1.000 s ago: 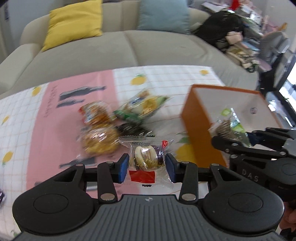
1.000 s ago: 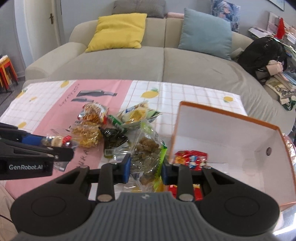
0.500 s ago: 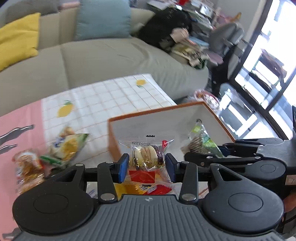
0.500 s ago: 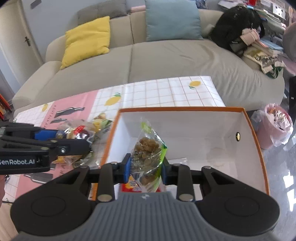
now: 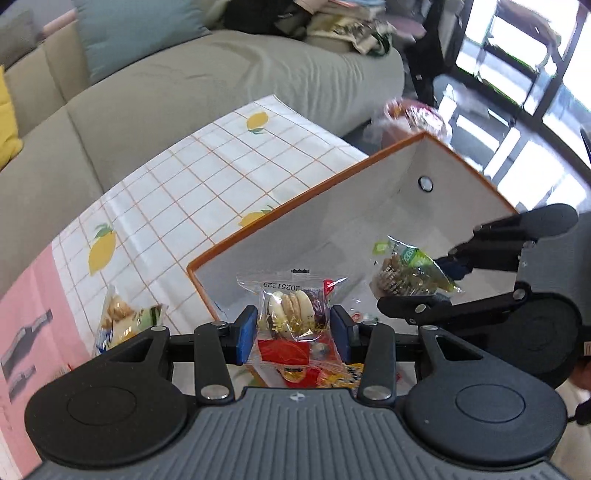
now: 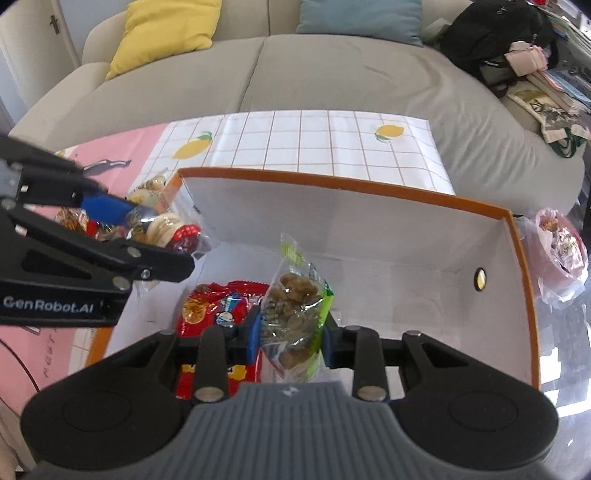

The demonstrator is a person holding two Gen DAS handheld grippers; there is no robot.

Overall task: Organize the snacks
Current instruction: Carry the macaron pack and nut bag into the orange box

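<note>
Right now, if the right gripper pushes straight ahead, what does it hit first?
Probably the far white inner wall of the orange box; the right gripper holds its green snack bag above the box floor.

Box [image 6: 369, 229]: matt white card walls, orange rim.
Snack packets [image 6: 295, 314]: glossy clear plastic film inside the box.
Worktop cloth [image 5: 221, 177]: smooth printed grid fabric behind the box.
Sofa [image 6: 332, 74]: matt woven upholstery.

grey sofa [image 6: 332, 70], yellow cushion [image 6: 166, 29], lemon-print tablecloth [image 6: 332, 144].
</note>
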